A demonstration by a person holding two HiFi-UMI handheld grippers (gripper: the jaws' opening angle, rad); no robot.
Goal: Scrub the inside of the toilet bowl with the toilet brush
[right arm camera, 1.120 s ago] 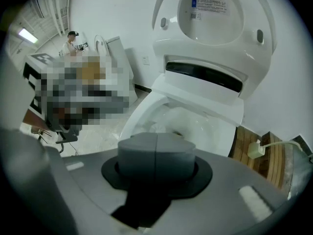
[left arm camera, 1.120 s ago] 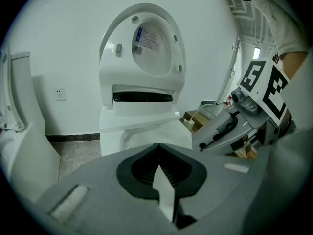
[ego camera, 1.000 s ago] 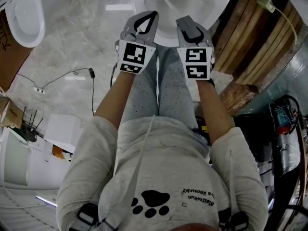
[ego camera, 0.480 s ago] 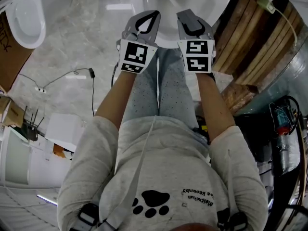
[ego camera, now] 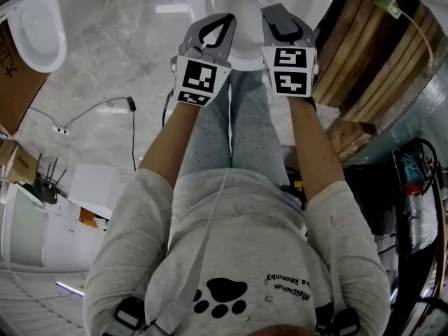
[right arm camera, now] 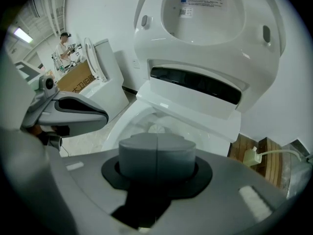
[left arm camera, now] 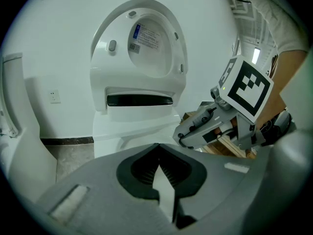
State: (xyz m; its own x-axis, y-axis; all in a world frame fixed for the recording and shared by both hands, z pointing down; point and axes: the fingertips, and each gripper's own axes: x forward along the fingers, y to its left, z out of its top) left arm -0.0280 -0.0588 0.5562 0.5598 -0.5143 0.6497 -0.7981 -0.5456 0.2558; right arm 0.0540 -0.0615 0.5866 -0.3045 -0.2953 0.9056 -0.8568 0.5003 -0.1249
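Right gripper (right arm camera: 156, 152) pinches the toilet brush (right arm camera: 156, 128), head in the toilet bowl (right arm camera: 126, 124) just ahead. Left gripper (left arm camera: 157, 147) closed, empty.

A grey marbled floor (ego camera: 133, 40) spread left of the stacked wooden planks (ego camera: 364, 61), a black cable (ego camera: 84, 112) and cardboard box (ego camera: 15, 82) lying farther left.

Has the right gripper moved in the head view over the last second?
Yes. The right gripper, shut on the toilet brush, has advanced up the frame, farther over the toilet bowl rim.
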